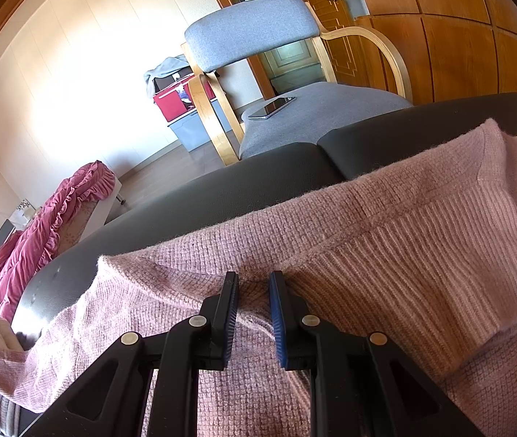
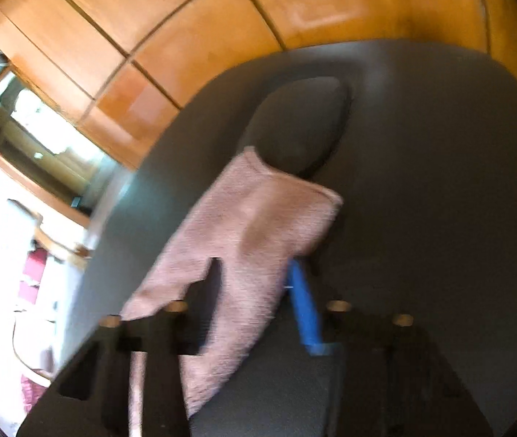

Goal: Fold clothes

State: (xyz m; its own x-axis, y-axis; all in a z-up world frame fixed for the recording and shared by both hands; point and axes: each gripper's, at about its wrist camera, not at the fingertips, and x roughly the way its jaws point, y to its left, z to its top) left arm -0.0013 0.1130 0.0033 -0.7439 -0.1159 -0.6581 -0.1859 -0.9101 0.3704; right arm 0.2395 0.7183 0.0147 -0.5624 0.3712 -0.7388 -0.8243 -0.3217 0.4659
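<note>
Dark, smooth surface (image 1: pixel 193 196) carries a pink knitted sweater (image 1: pixel 385 225), with a grey-cushioned chair (image 1: pixel 258 25) behind. Left tongs (image 1: pixel 253 280) sit nearly together, clamped on a ridge of the sweater. In the blurred right view, the right tongs (image 2: pixel 254 276) appear clamped on a hanging pink flap, likely its sleeve.

The sweater (image 1: pixel 331 240) lies spread on the table (image 1: pixel 193 200) under and ahead of the left gripper (image 1: pixel 253 280), a fold of it between the jaws, while beyond the table's far edge stands a chair (image 1: pixel 316 116) with a phone (image 1: pixel 272 107) on its seat.
</note>
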